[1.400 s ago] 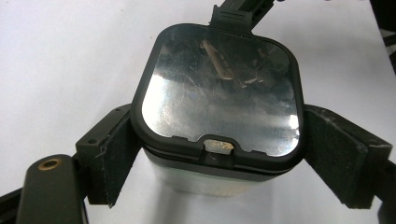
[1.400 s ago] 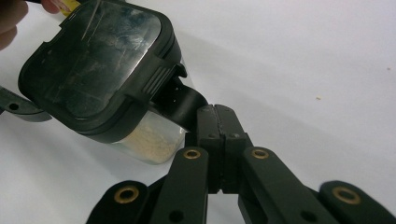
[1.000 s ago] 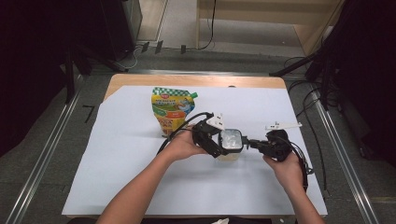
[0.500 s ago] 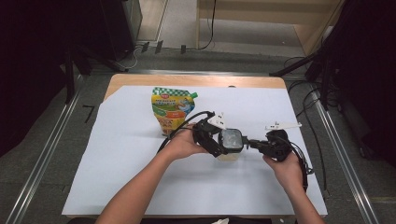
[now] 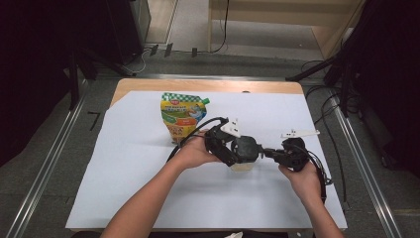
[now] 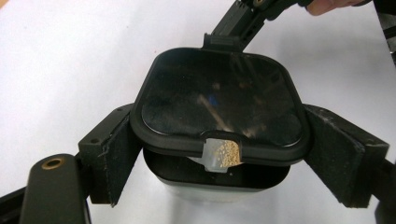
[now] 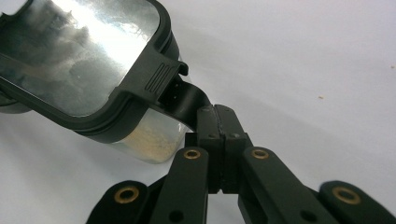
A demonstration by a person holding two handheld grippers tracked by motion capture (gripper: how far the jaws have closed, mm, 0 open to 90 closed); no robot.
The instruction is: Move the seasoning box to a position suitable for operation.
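Note:
A small clear container [image 5: 243, 164] with a black lid [image 5: 244, 148] stands on the white sheet, pale granules inside. My left gripper [image 5: 236, 151] is shut on its two sides; in the left gripper view the pads [image 6: 116, 156] press against the lid [image 6: 219, 102] and body [image 6: 210, 179], and a clear tab [image 6: 222, 154] dusted with granules sticks out under the lid's near edge. From the right, my right gripper [image 5: 267, 152] is shut on the lid's black side latch [image 7: 187, 100]; its jaws [image 7: 215, 126] meet on that flap beside the container [image 7: 144, 137].
A green and orange spouted pouch [image 5: 182, 115] lies behind the left hand. The white sheet [image 5: 124, 173] covers most of the wooden table [image 5: 198, 85]. Cables trail from both grippers. Metal rails run along both sides of the table.

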